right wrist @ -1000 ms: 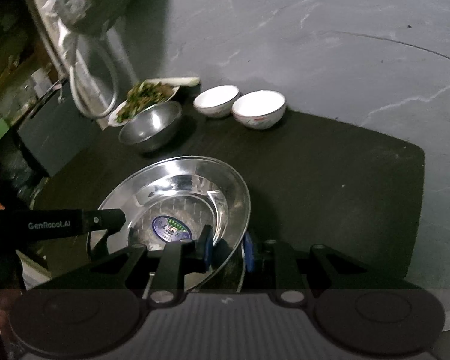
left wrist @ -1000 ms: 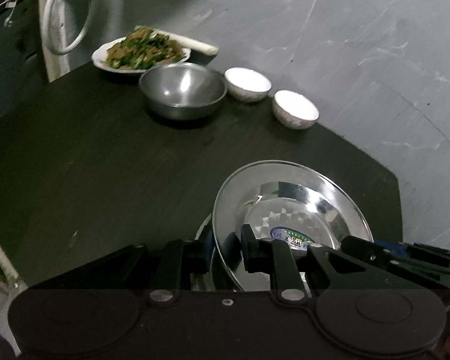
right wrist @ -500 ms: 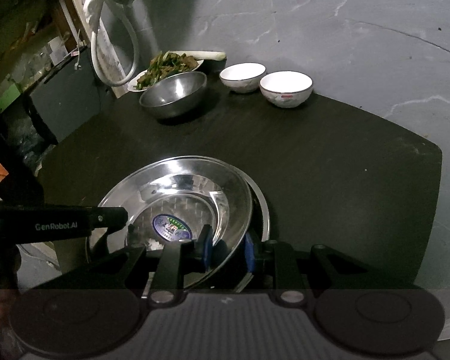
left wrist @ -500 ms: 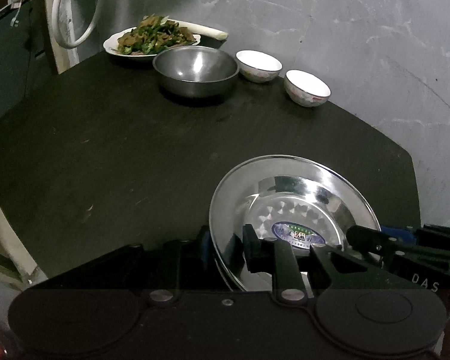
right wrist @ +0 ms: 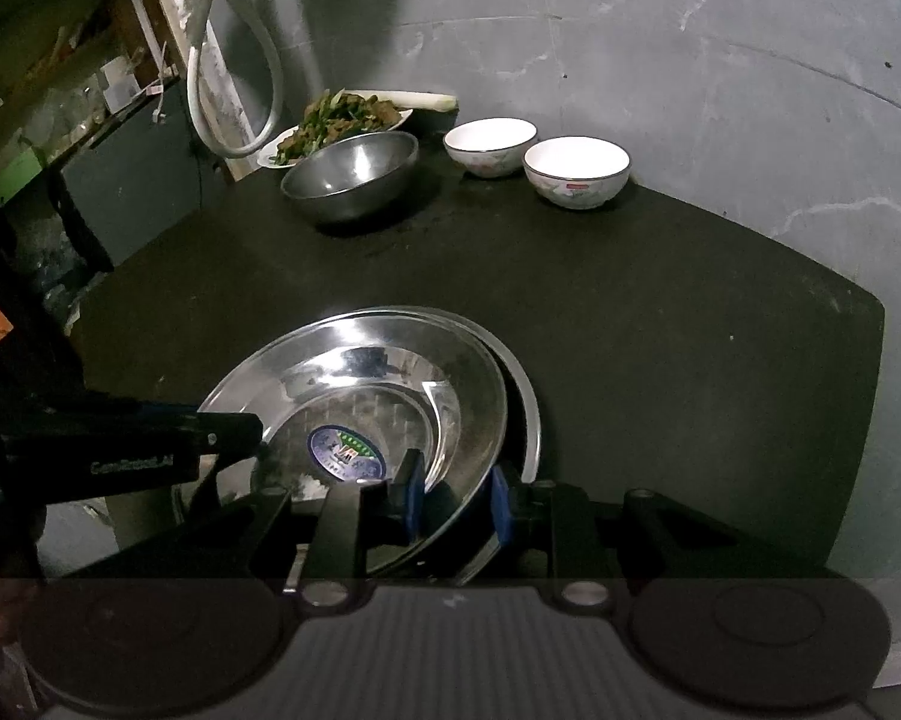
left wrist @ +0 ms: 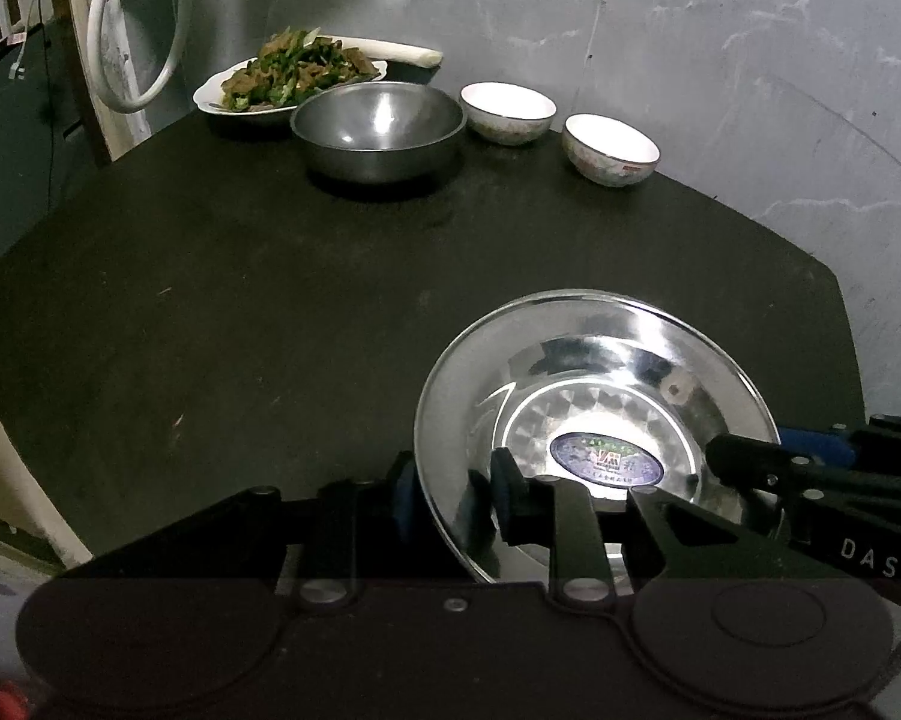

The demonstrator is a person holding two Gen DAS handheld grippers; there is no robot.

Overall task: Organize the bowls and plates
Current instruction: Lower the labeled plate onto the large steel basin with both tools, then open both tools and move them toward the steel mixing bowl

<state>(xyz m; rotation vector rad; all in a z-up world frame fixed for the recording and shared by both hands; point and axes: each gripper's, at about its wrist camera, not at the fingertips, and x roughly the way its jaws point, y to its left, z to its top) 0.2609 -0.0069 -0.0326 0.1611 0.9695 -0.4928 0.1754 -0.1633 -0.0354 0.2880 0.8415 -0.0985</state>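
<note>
A shiny steel plate (left wrist: 582, 372) with a round sticker sits at the near edge of the dark table (left wrist: 240, 312). In the right wrist view it (right wrist: 354, 378) lies tilted over a second steel plate (right wrist: 525, 396) beneath it. My left gripper (left wrist: 450, 495) is shut on the plate's left rim. My right gripper (right wrist: 453, 495) is shut on its right rim. At the back stand a steel bowl (left wrist: 378, 129) and two white bowls (left wrist: 507, 111) (left wrist: 609, 147).
A white plate of green vegetables (left wrist: 288, 81) stands at the far left behind the steel bowl. A white hose loop (left wrist: 132, 42) hangs at the left. A grey wall (left wrist: 720, 60) is close behind the table. The table's right edge (right wrist: 870, 420) drops off.
Both grippers have kept their hold on the steel plate. It has come down toward the table, and the plate beneath has come into sight at its right rim.
</note>
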